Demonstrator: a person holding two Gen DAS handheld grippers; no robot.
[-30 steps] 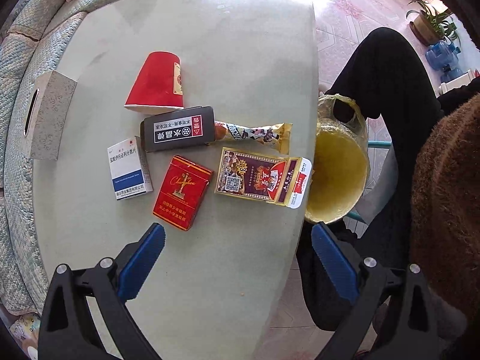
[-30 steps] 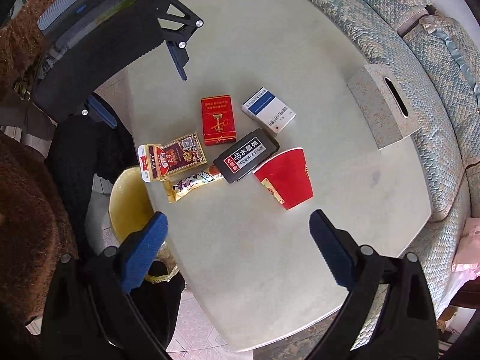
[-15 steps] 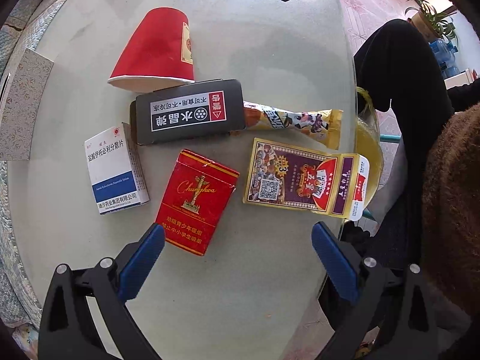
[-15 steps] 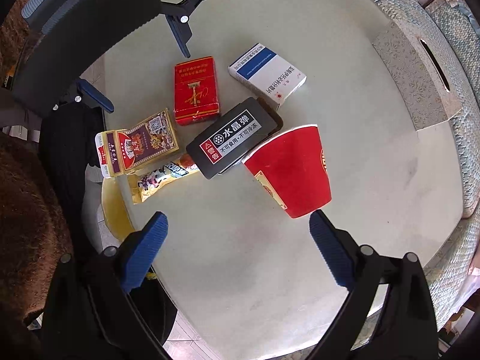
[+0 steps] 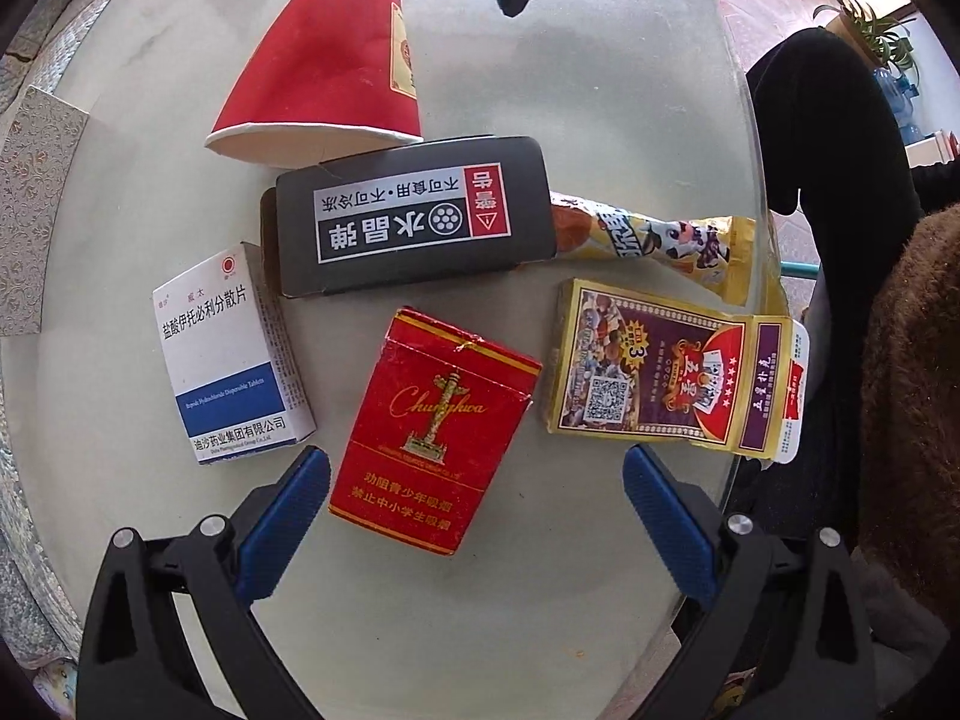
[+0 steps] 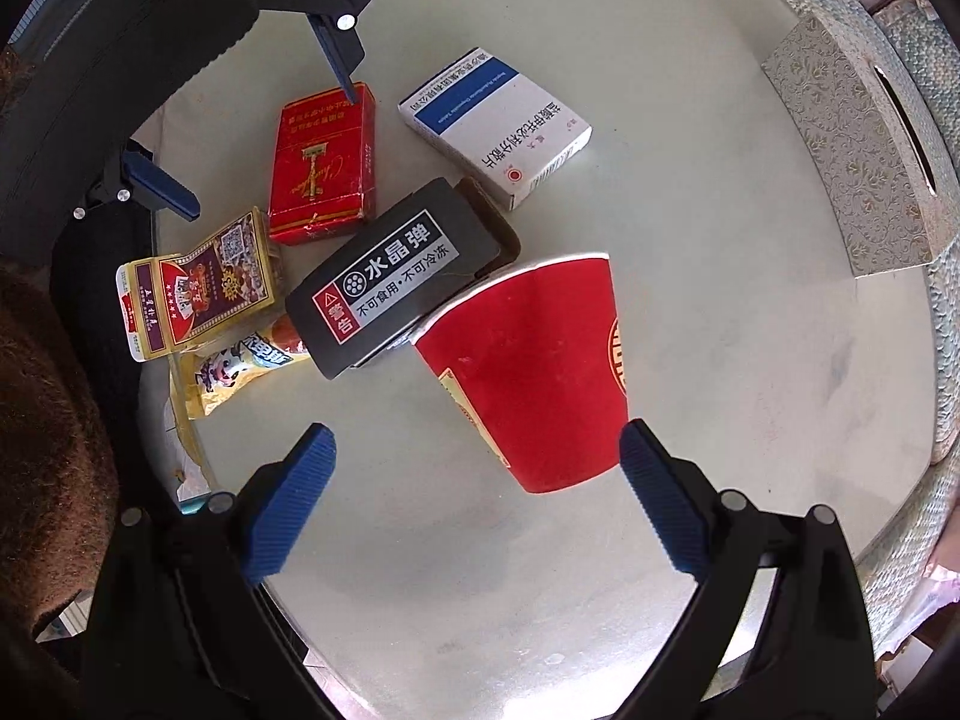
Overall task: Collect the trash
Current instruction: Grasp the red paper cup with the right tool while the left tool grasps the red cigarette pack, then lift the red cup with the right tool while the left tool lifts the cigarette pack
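A pale, glossy round glass tabletop (image 5: 600, 90) fills most of both views. A grey patterned tissue box (image 6: 858, 144) with a dark slot sits at the upper right of the right wrist view, beside a light green quilted sofa cushion (image 6: 936, 48). A potted green plant (image 5: 864, 18) stands on pink floor tiles (image 5: 756, 6) at the upper right of the left wrist view.

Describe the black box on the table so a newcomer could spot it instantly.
On the round glass table, among the scattered litter, find the tipped red paper cup. The black box lies at the cup's rim, partly over a yellow snack wrapper; it alone is dark, with a white label.
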